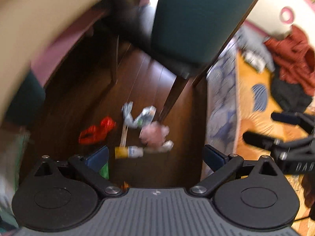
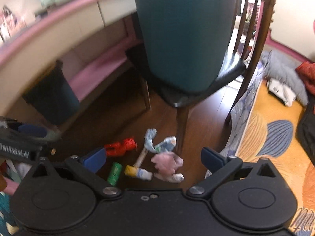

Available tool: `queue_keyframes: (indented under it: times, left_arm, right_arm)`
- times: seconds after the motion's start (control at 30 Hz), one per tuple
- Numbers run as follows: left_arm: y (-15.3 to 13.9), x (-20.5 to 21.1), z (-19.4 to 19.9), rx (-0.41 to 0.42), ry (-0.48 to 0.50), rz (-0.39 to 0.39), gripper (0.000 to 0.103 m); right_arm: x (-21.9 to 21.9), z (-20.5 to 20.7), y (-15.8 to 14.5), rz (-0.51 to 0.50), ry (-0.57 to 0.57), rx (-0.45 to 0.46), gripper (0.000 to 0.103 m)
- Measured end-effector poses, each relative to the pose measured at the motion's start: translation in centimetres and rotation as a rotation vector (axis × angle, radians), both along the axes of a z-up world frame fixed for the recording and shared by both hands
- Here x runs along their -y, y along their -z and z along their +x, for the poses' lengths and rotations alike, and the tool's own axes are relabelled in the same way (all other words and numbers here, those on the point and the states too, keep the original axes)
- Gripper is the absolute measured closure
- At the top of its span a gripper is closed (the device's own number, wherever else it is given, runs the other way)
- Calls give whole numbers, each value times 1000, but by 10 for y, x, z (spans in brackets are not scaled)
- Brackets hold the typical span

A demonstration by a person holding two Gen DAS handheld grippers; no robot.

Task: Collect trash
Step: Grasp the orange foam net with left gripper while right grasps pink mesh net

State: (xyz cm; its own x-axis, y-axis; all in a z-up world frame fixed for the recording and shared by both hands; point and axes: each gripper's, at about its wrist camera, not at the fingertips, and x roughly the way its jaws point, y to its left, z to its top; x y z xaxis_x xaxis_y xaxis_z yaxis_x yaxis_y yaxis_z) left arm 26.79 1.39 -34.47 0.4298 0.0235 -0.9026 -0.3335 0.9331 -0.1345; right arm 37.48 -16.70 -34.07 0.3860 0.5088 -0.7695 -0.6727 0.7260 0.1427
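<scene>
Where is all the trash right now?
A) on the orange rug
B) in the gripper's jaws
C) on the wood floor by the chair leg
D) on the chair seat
C: the trash lies in a small heap on the dark floor beside the chair leg; both pairs of jaws are open and empty.

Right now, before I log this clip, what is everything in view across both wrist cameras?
red wrapper: one, red, floor, left of the pile
green packet: one, green, floor, nearest the camera
yellow-and-white tube: one, floor, right of the green packet
pink crumpled wad: one, pink, floor by the chair leg
white-blue wrappers: a few, blurred, behind the pink wad
chair: one, teal back, dark wood, over the pile
bin: one, dark, left under the table
rug: one, orange with blue shapes, right
clothes: heap, rust and black, on the rug
left tool: open, empty
right tool: open, empty
</scene>
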Motion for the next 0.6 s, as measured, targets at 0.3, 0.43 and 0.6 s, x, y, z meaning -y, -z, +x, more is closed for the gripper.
queue_keyframes:
  times: [0.3,0.43,0.6]
  left_arm:
    - [142,-26,-25,-166,-121,-47,1]
    - [209,-37,-34,-243,-140,10,1]
    - [299,-57,-44,-352,-193,35,1]
  right_arm:
    - [-41,23,126,-30,-48,-69,0]
    - [-58,30,178,-46,-53,-69,0]
    - [-73,45,247,-70,-35,-95,2]
